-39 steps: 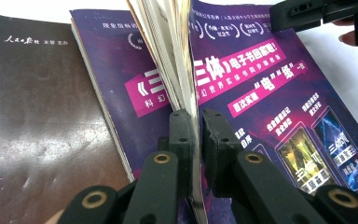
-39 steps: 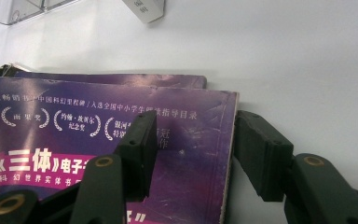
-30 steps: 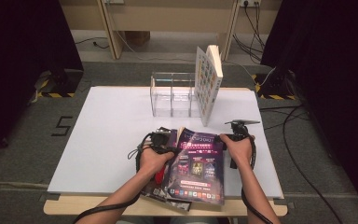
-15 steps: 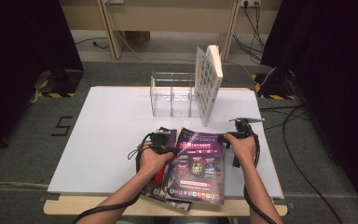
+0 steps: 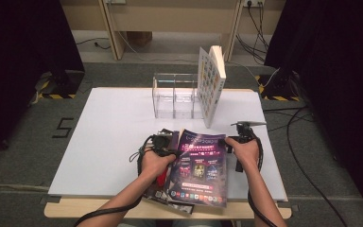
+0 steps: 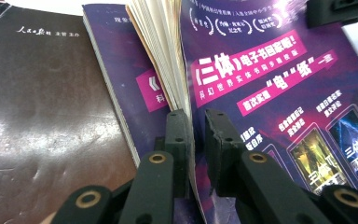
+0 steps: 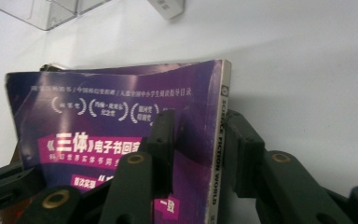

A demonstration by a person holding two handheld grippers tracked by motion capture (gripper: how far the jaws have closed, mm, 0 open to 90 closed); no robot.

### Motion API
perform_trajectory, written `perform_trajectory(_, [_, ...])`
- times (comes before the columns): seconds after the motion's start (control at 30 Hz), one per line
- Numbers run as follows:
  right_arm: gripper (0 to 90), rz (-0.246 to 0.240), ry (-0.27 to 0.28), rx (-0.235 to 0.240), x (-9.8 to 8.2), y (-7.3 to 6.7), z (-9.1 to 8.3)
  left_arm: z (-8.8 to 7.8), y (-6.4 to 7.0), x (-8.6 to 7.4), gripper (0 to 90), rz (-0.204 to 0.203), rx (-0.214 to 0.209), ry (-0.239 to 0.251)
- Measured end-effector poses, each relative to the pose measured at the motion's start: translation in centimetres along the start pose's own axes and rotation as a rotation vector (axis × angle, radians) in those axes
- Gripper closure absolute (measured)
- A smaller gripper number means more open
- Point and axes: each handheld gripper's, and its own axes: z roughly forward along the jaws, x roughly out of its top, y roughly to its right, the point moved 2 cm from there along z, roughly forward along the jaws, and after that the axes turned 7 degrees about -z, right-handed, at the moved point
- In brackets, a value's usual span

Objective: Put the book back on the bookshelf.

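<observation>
A purple-covered book [image 5: 201,165] lies on top of a stack at the table's front, held from both sides. My left gripper [image 5: 169,144] is shut on its page-edge side; in the left gripper view the jaws [image 6: 198,135] straddle the cover [image 6: 261,79] beside fanned pages, and they have just eased a little wider. My right gripper [image 5: 230,142] has just been closing on the spine side. In the right gripper view its jaws [image 7: 200,126] clamp the book [image 7: 98,130] at the spine.
Under the purple book lie a second purple book [image 6: 121,70] and a dark brown one [image 6: 42,116]. A clear divided organizer [image 5: 175,97] stands at the back of the white tabletop [image 5: 113,137], with a book [image 5: 211,85] upright at its right end.
My right gripper's jaws have closed onto the purple book's spine edge. The left hand has stayed where it was.
</observation>
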Motion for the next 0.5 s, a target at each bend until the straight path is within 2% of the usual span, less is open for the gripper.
perform_trajectory(0.27, [75.6, -0.038, 0.005, 0.03, 0.41, -0.79, -0.83, 0.04, -0.1, -0.04, 78.7, 0.004, 0.005, -0.001])
perform_trajectory(0.43, [71.8, -0.031, -0.002, 0.054, 0.24, -0.98, -0.77, 0.04, -0.13, -0.05, 78.7, 0.003, 0.003, -0.001])
perform_trajectory(0.5, [71.8, -0.035, -0.005, 0.049, 0.12, -1.04, -0.73, 0.04, -0.12, -0.05, 78.6, 0.003, 0.003, -0.002])
